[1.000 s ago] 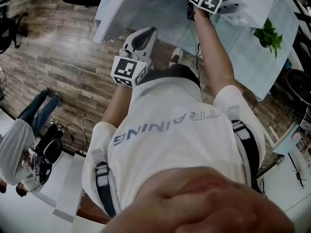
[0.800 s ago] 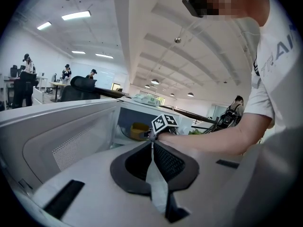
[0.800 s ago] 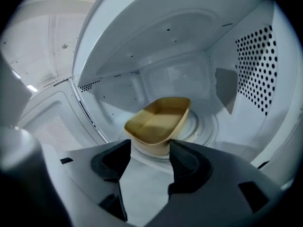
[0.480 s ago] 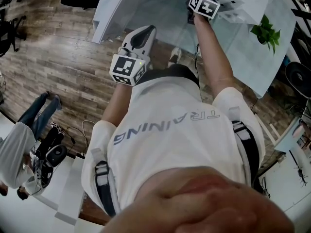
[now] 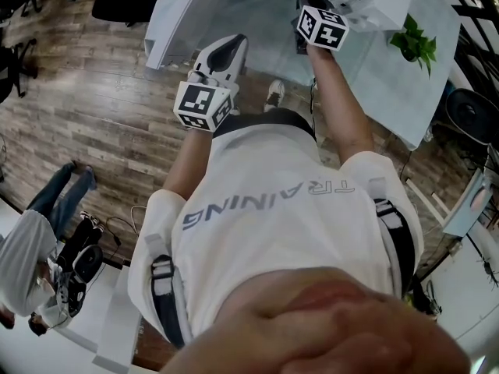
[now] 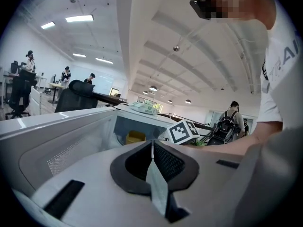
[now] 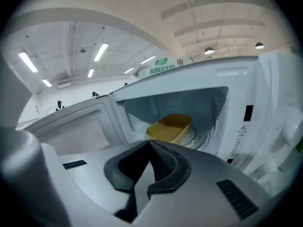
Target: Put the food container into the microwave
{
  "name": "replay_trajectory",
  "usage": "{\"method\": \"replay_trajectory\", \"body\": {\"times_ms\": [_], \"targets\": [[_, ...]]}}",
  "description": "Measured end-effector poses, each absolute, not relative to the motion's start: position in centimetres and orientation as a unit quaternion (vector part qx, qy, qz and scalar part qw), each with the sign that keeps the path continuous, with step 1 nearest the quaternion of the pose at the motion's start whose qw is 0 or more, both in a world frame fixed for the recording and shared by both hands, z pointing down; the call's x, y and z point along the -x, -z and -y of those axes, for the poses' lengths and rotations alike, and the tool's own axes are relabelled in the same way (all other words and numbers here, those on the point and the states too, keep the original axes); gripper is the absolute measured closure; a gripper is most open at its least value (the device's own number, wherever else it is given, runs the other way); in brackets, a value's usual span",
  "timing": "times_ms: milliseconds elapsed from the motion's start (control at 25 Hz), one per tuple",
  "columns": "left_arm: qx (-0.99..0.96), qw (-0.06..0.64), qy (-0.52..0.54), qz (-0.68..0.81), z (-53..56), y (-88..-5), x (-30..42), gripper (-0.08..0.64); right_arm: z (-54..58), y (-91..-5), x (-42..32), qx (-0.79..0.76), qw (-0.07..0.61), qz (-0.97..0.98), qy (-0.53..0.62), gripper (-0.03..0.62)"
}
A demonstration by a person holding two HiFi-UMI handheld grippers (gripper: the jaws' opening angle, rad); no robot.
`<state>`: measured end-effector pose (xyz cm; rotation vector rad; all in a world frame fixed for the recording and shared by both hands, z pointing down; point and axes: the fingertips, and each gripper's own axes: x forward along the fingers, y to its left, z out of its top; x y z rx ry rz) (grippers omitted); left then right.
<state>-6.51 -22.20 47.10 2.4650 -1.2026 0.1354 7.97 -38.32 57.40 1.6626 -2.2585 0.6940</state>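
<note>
The yellow, round-cornered food container [image 7: 169, 128] sits on the glass turntable [image 7: 204, 137] inside the smooth white microwave [image 7: 239, 122], straight ahead of the right gripper [image 7: 150, 143]. That gripper's ribbed dark jaws have just closed together on nothing. The left gripper [image 6: 151, 144] also has its jaws pressed together and empty. The container lies beyond its tips, slightly left.

open-plan office: black high-backed swivel chair [image 6: 78, 94] by long dark desk [image 6: 111, 97], people [image 6: 65, 74] at far workstations, white ceiling strip lights [image 6: 79, 18], brown wood-plank floor [image 5: 101, 115]
</note>
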Motion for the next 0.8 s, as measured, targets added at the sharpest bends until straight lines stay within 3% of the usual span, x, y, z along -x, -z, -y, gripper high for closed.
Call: {"method": "replay_trajectory", "body": {"times_ms": [800], "targets": [[-0.902,0.102,-0.02,0.418,25.1,-39.2,5.4,0.517,25.7,-41.5,-10.4,-0.564,0.055,0.815,-0.121,0.571]]}}
